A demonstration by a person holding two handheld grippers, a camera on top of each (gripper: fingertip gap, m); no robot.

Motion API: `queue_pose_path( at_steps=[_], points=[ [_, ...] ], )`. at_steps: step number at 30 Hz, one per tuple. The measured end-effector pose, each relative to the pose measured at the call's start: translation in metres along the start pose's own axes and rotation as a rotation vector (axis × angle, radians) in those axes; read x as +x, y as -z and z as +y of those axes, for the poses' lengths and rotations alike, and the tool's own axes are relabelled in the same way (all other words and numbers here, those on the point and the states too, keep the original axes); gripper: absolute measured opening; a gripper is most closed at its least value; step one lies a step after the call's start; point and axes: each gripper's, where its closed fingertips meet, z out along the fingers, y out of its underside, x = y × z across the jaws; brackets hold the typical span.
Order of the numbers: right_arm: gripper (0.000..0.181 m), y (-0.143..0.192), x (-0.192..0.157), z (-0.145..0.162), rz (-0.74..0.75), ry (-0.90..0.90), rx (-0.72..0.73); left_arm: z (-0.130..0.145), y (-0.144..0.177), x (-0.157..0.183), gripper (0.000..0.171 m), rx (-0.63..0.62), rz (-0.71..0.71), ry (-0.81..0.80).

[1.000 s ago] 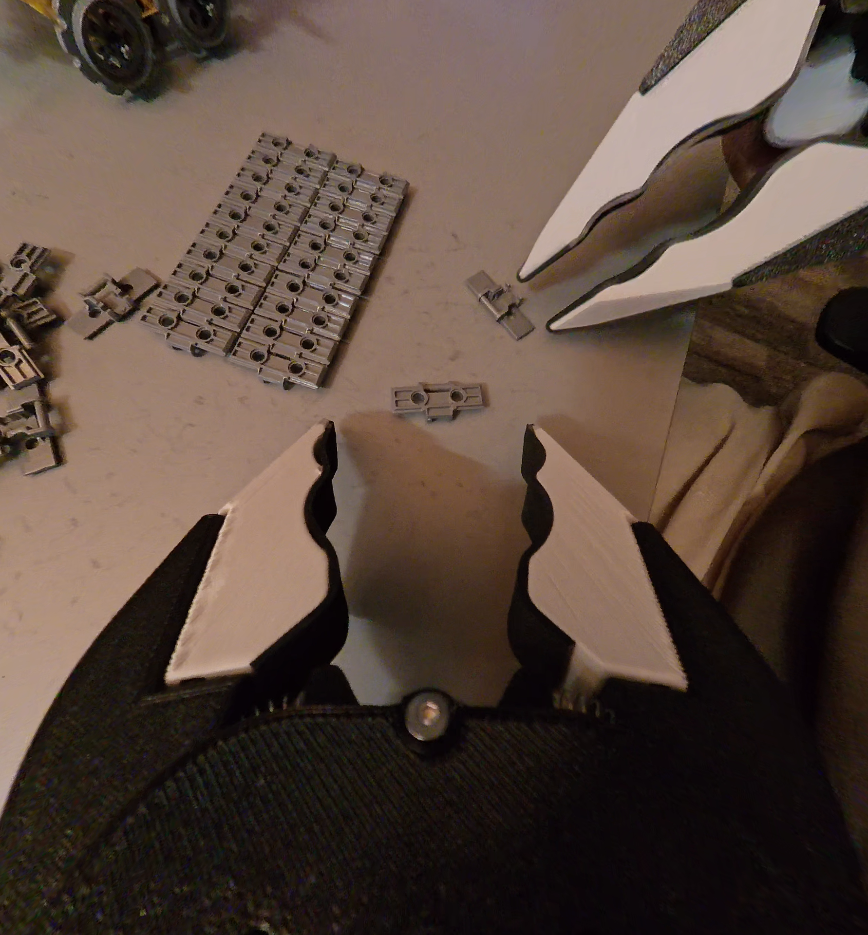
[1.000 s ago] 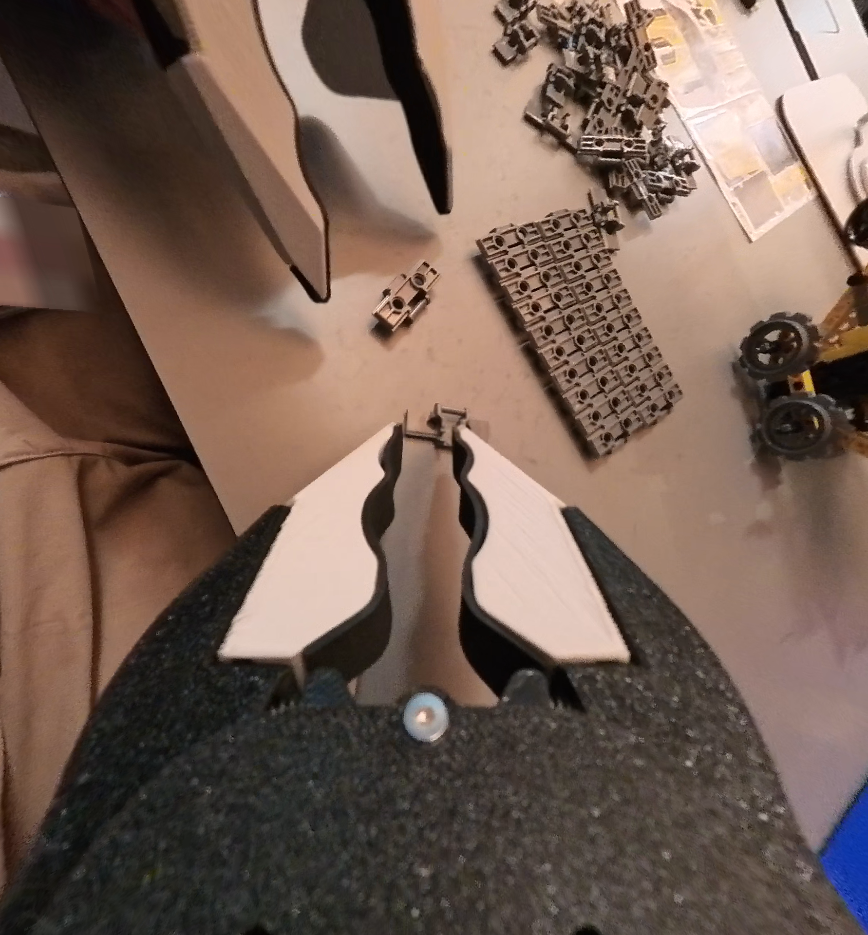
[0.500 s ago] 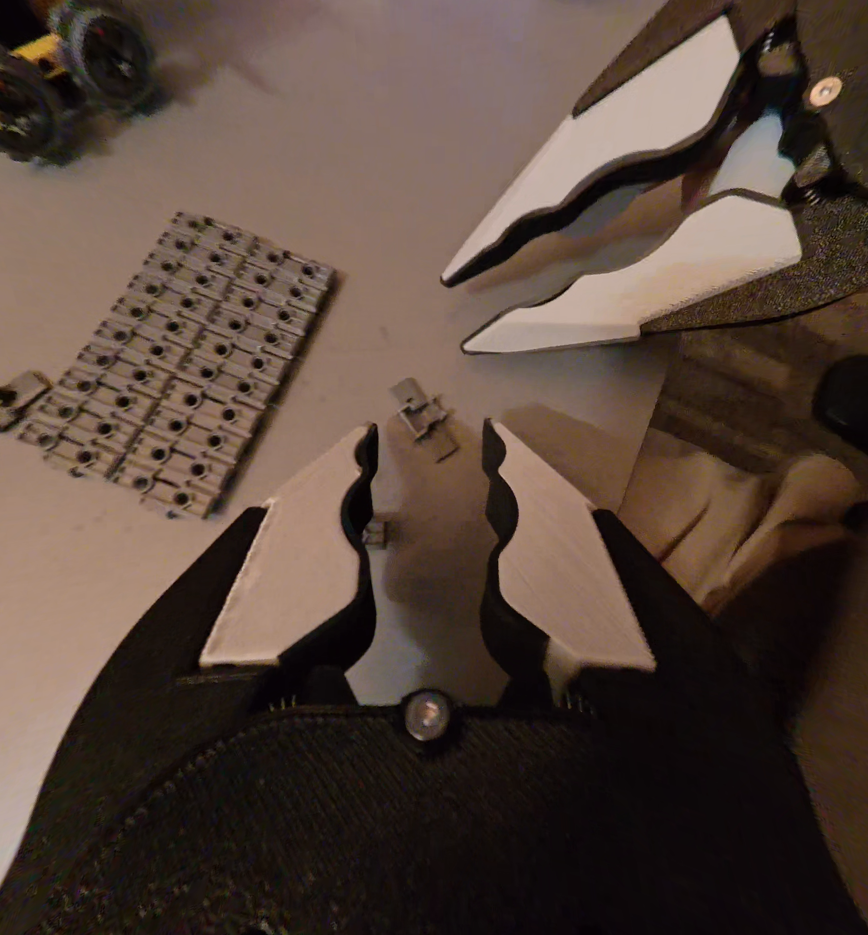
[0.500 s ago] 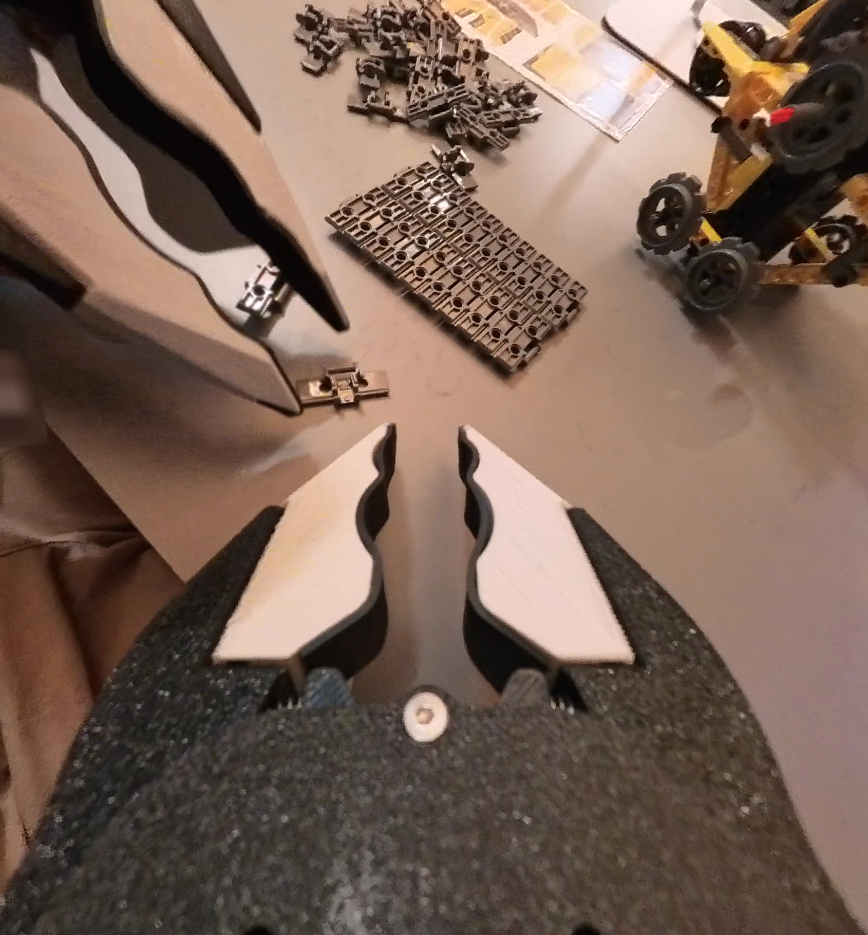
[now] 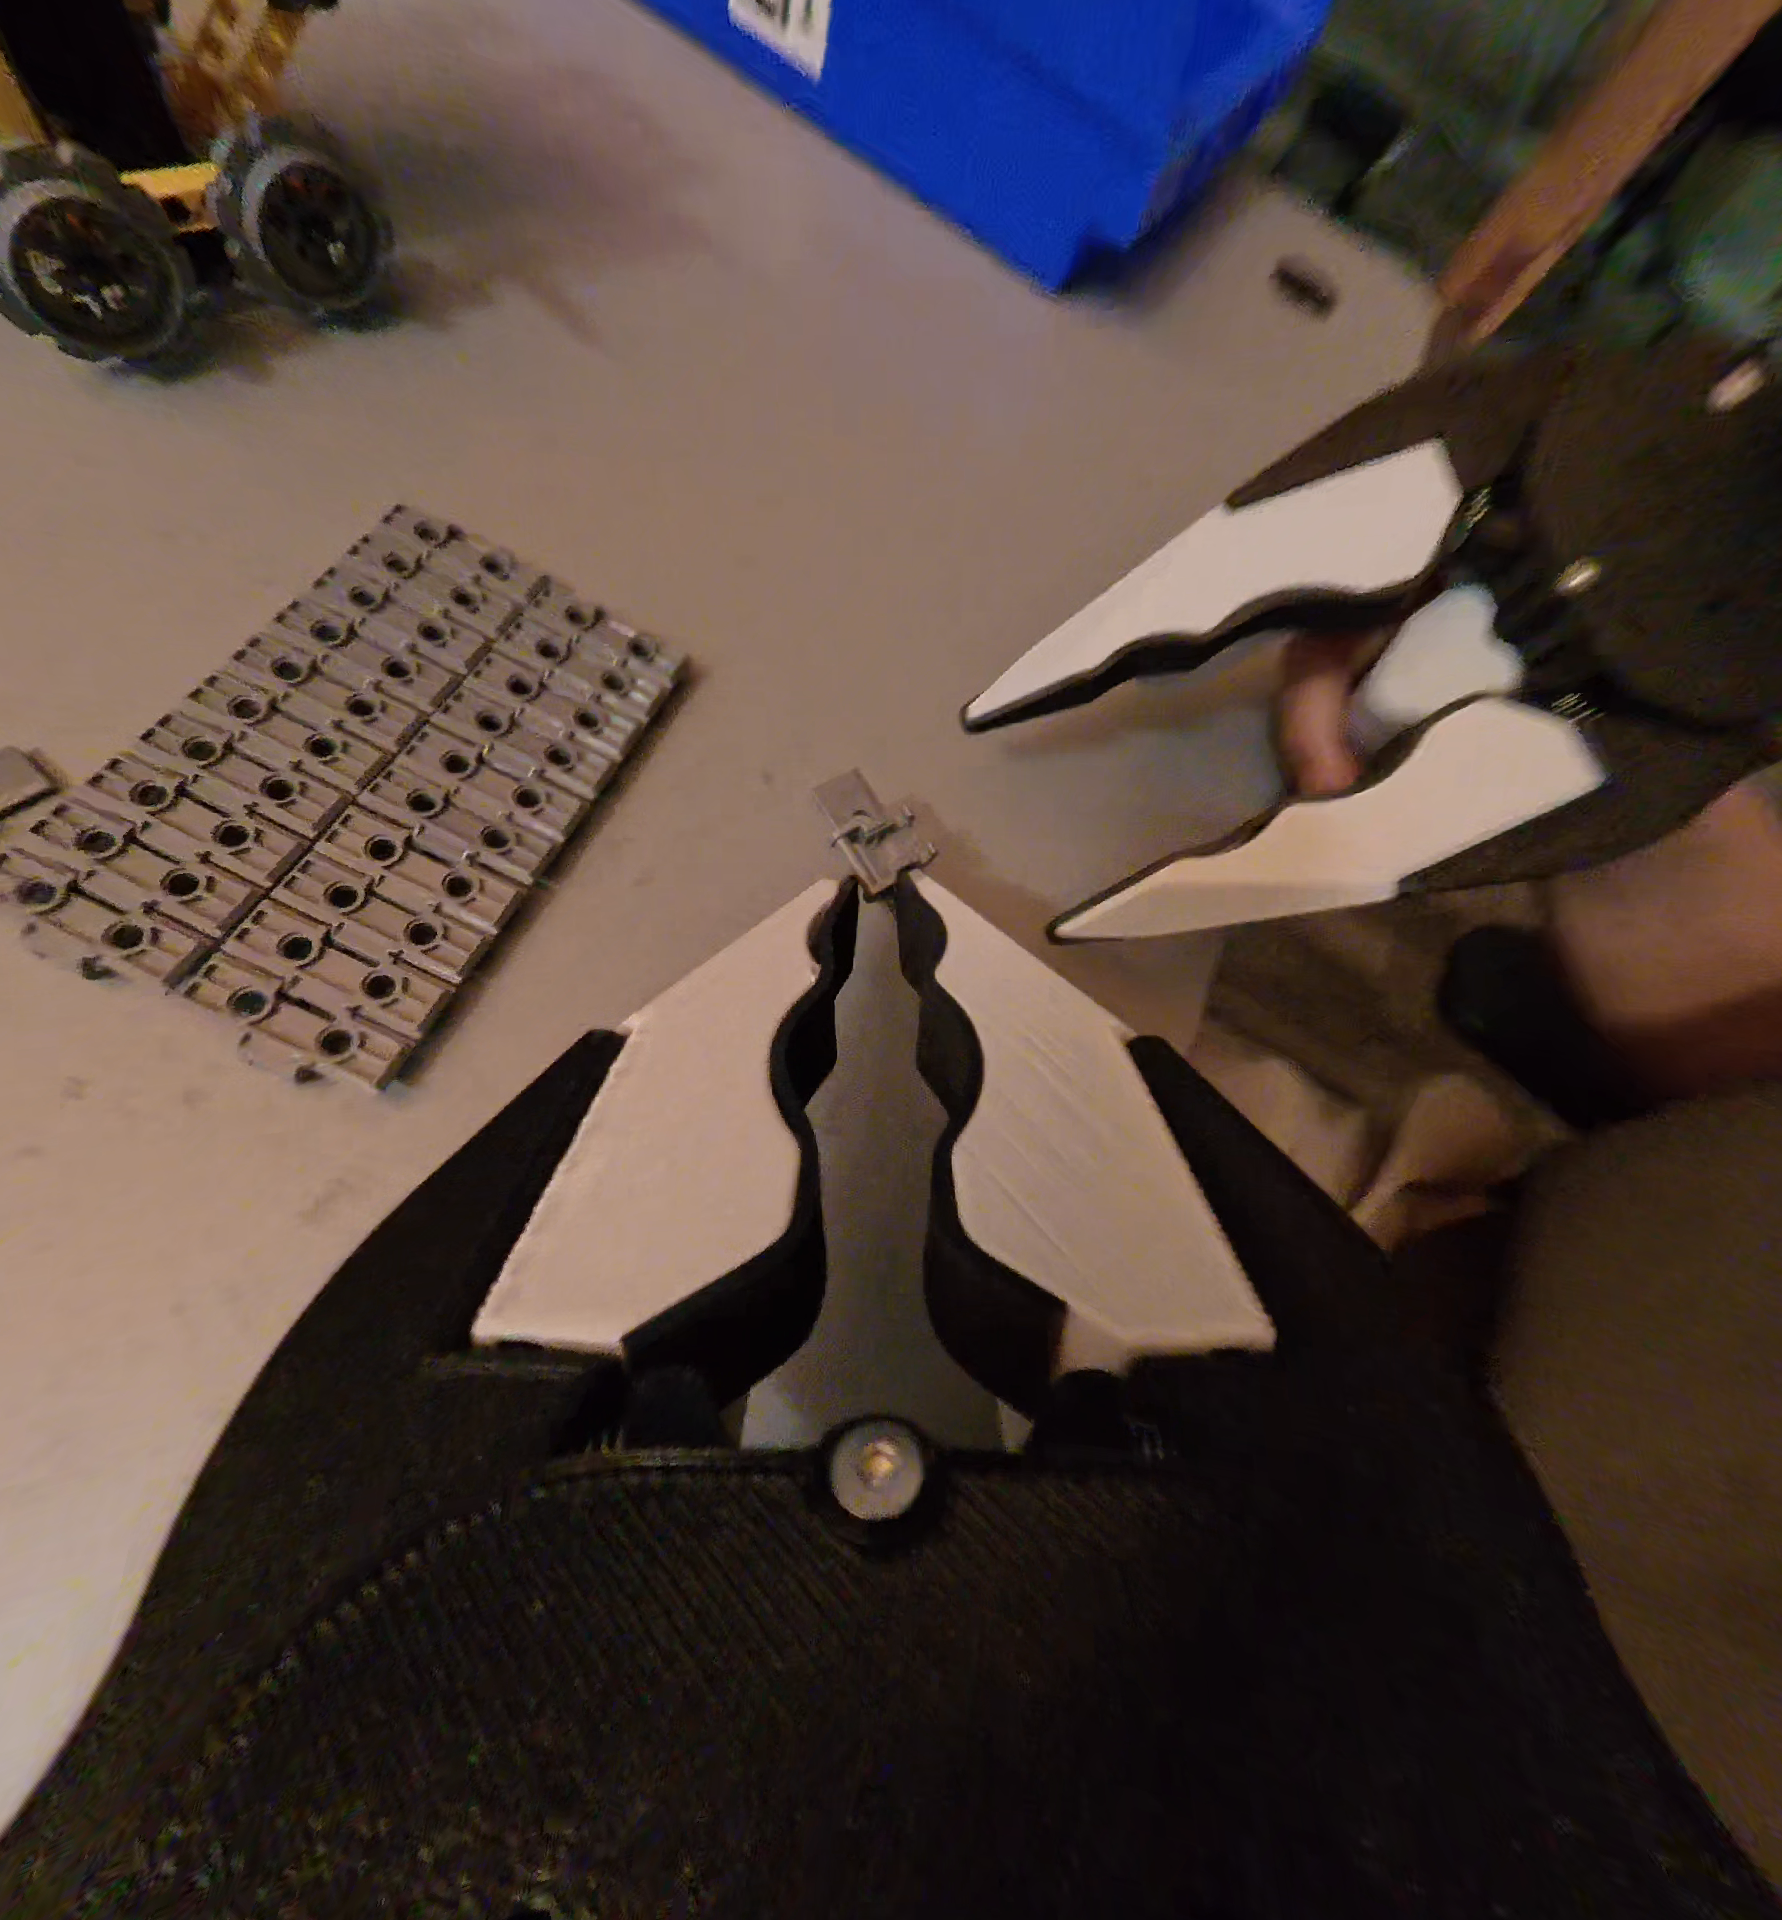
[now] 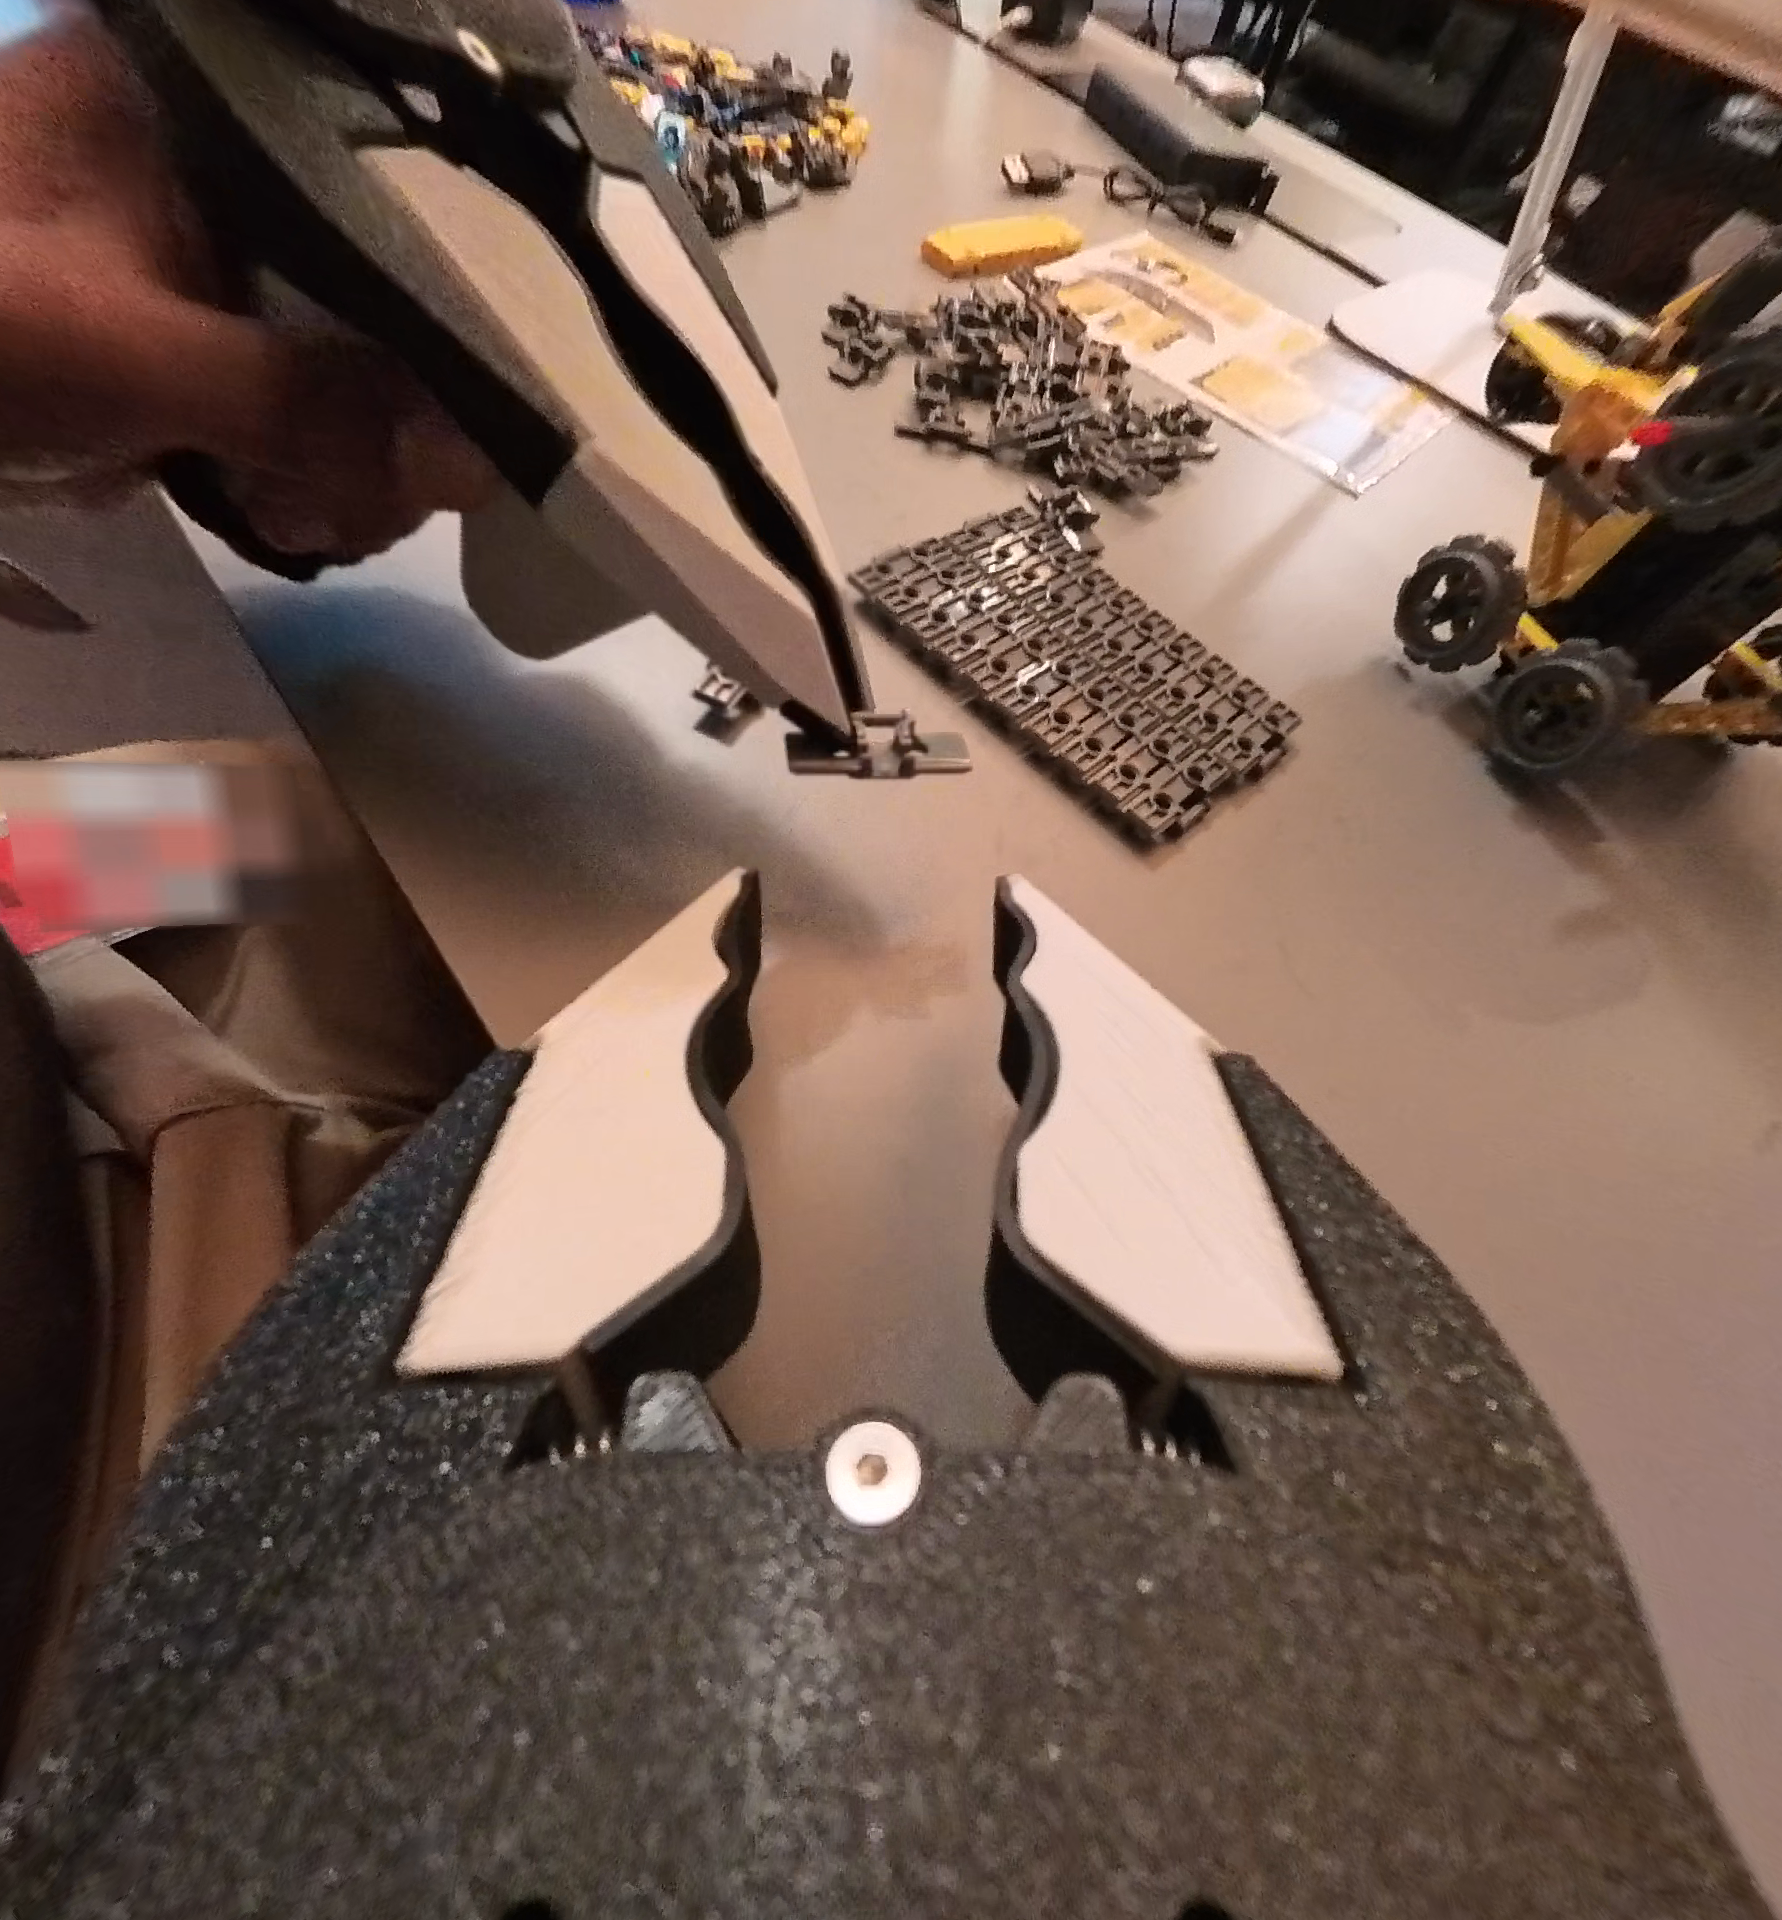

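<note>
A toy car (image 5: 170, 239) with yellow bars and black wheels is seen at the far left of the left wrist view, on the grey table (image 5: 658, 395). Next to it, nearer the middle, a flat mat of joined grey track pieces (image 5: 347, 790) is laid on the table. Just right of the mat, one small grey track piece (image 5: 874, 840) is pinched at its near end by the tips of the left gripper (image 5: 874, 896), whose jaws are almost closed on it. The far end of the piece sticks out past the tips. A blue box (image 5: 991, 114) is seen at the top. To the right, the right gripper (image 5: 1012, 821) is held with its jaws apart and nothing between them.

In the right wrist view, a hand (image 6: 191, 395) is seen at the left, behind the left gripper. The pinched piece is held close over the table, beside the mat. A second small piece (image 6: 726, 698) is seen behind the left gripper's tips. Farther right, a pile of loose dark pieces (image 6: 1032, 384) and a paper sheet (image 6: 1251, 353) are seen.
</note>
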Motion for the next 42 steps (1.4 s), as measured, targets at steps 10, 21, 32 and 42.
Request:
queue_pose_path(
  at_steps=[10, 21, 32, 42],
  points=[
    [0.05, 0.038, -0.021, -0.09, -0.073, -0.013, 0.517, -0.047, 0.054, 0.044, 0.003, 0.391, 0.548, 0.333],
    [0.038, 0.038, -0.032, -0.102, -0.074, 0.002, 0.534, -0.047, 0.071, 0.071, 0.002, 0.418, 0.723, 0.362],
    [0.038, 0.003, 0.01, -0.053, -0.025, 0.236, 0.094, -0.002, 0.058, -0.017, 0.074, 0.162, -0.04, -0.079],
    [0.039, -0.025, 0.001, 0.014, -0.206, 0.448, -0.343, 0.046, 0.023, -0.041, 0.067, -0.163, -0.201, -0.206]
  ],
)
